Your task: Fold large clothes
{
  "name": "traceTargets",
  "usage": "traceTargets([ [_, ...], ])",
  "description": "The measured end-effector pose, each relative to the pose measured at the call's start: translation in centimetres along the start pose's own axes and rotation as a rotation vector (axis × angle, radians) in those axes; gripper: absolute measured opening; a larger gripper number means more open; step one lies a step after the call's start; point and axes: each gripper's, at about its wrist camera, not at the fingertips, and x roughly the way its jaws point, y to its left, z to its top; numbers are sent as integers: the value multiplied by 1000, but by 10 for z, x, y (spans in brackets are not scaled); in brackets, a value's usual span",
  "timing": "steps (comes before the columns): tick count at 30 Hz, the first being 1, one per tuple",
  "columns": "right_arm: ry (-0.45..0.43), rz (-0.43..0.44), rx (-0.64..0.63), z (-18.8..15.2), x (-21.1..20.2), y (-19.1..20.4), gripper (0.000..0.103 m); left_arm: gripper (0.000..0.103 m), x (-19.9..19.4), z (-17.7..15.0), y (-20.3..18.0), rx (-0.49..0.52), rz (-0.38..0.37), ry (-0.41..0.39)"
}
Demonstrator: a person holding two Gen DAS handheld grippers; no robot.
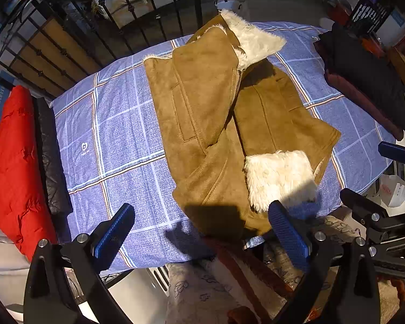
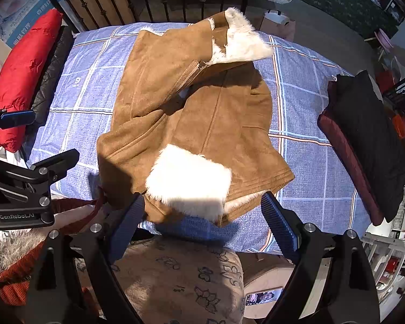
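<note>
A brown suede coat with white fur collar and a white fur cuff lies partly folded on the blue checked table cover, sleeves laid across the body. It also shows in the right wrist view, with the cuff nearest. My left gripper is open and empty, just before the coat's near hem. My right gripper is open and empty, its fingers either side of the cuff without touching. The right gripper shows at the left view's right edge.
A red padded jacket on a black garment lies at the table's left edge. A folded black and maroon garment sits at the right. A black iron railing stands behind the table. A patterned cushion is below my grippers.
</note>
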Motion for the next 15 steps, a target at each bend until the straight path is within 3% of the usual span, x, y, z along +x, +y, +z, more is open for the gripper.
traceTargets([
  [15,0,1,-1,-1,0,-1,87,97,1,-1,0,1,0,0],
])
